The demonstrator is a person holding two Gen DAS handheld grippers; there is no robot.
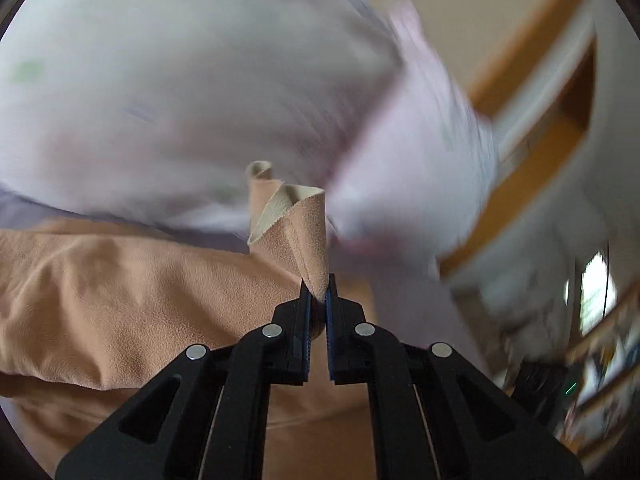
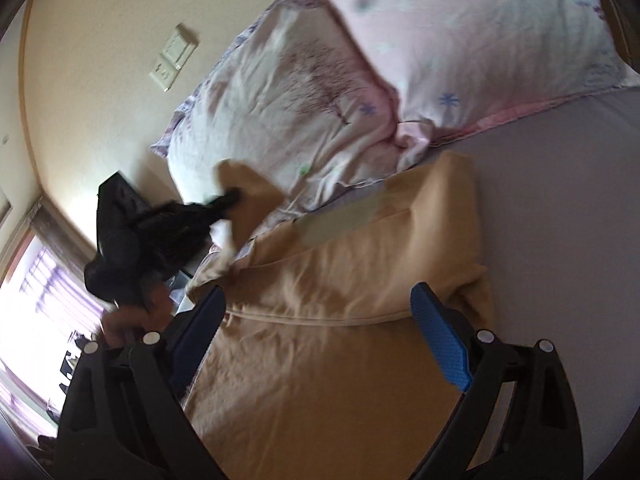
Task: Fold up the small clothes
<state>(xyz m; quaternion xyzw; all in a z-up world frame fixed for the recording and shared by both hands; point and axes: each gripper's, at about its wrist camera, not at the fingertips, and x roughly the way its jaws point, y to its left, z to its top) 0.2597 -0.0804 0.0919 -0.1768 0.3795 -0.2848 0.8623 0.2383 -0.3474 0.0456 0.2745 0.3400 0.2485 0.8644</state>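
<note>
A tan garment point(image 2: 340, 280) lies on the grey bed sheet point(image 2: 560, 200), partly folded over itself. In the left wrist view my left gripper point(image 1: 319, 292) is shut on a pinched corner of the tan garment point(image 1: 296, 224) and holds it up off the bed. That left gripper also shows in the right wrist view point(image 2: 232, 200), black, at the garment's far left corner. My right gripper point(image 2: 316, 308) is open, its blue pads point(image 2: 440, 344) spread above the middle of the garment, holding nothing.
Two pale patterned pillows point(image 2: 304, 92) point(image 2: 480, 28) lie at the head of the bed against a cream wall with switch plates point(image 2: 172, 60). A bright window point(image 2: 36, 280) is at the left. Wooden shelving point(image 1: 540, 152) shows blurred in the left wrist view.
</note>
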